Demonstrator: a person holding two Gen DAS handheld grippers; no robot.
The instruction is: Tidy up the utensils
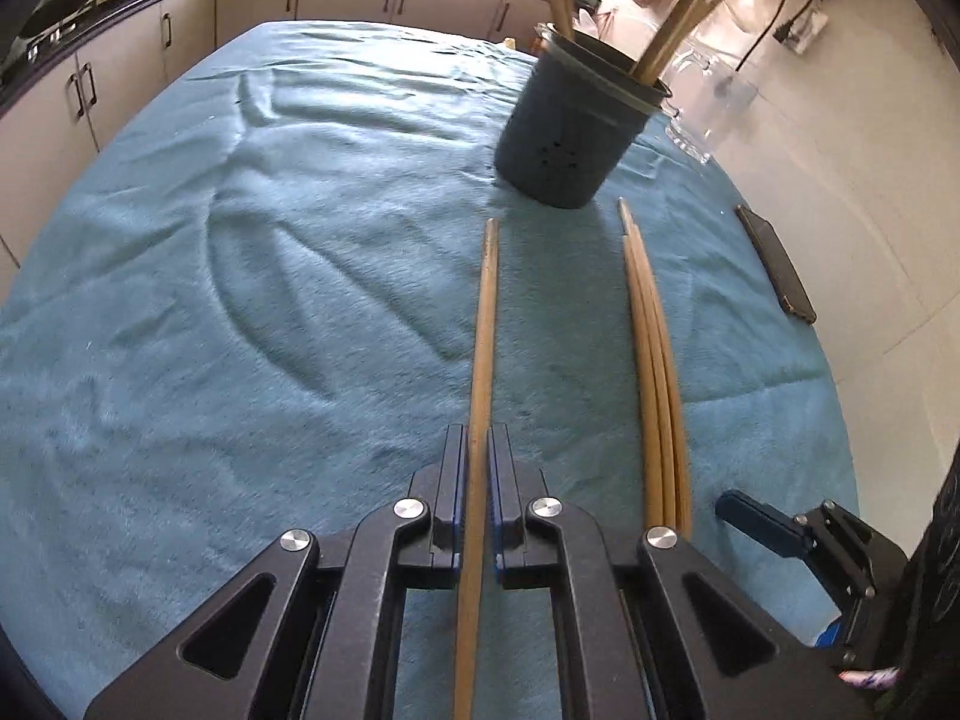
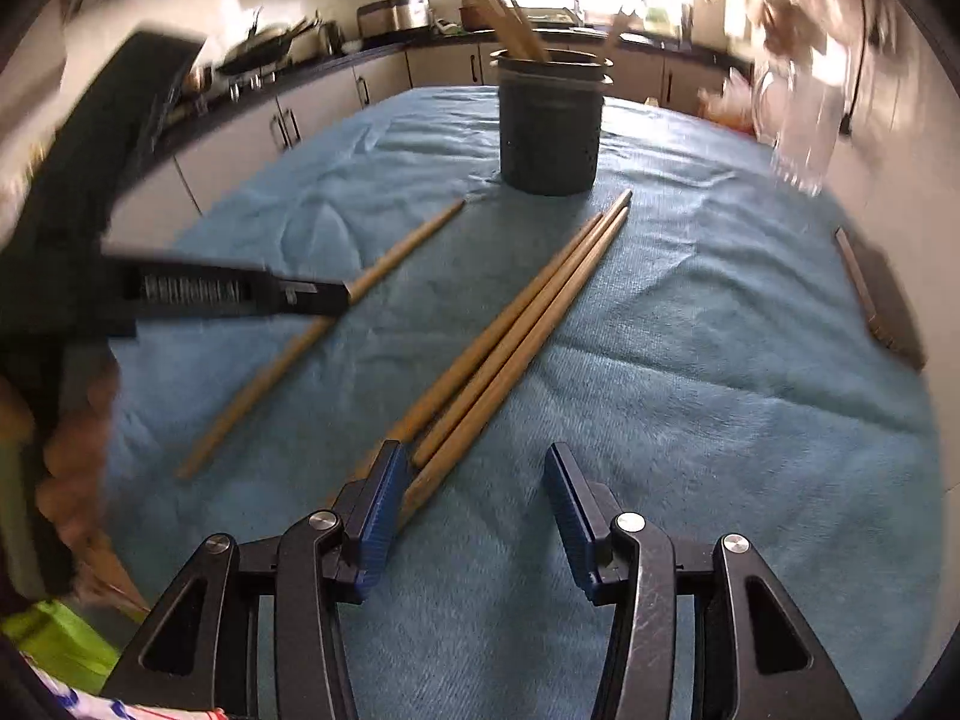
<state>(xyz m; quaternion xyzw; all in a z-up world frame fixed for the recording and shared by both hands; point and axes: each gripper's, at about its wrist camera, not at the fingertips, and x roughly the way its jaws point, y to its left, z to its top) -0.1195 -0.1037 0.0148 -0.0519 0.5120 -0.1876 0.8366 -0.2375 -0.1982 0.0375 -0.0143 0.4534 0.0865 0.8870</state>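
Observation:
My left gripper [image 1: 478,441] is shut on a single wooden chopstick [image 1: 483,330], which points toward the dark utensil holder [image 1: 570,132]. The right wrist view shows that chopstick [image 2: 408,246] slanting low over the cloth in the left gripper [image 2: 336,300]. Three more chopsticks [image 2: 522,324] lie side by side on the cloth, and they also show in the left wrist view [image 1: 657,372]. My right gripper [image 2: 474,456] stands open; their near ends reach just beside its left pad, and nothing is pressed. The holder [image 2: 549,126] holds several upright chopsticks.
A blue cloth [image 2: 690,360] covers the table. A clear glass mug [image 1: 708,96] stands right of the holder. A dark flat object [image 2: 882,300] lies near the right edge. Kitchen cabinets and a counter with pans line the far side. A person's hand [image 2: 72,450] shows at left.

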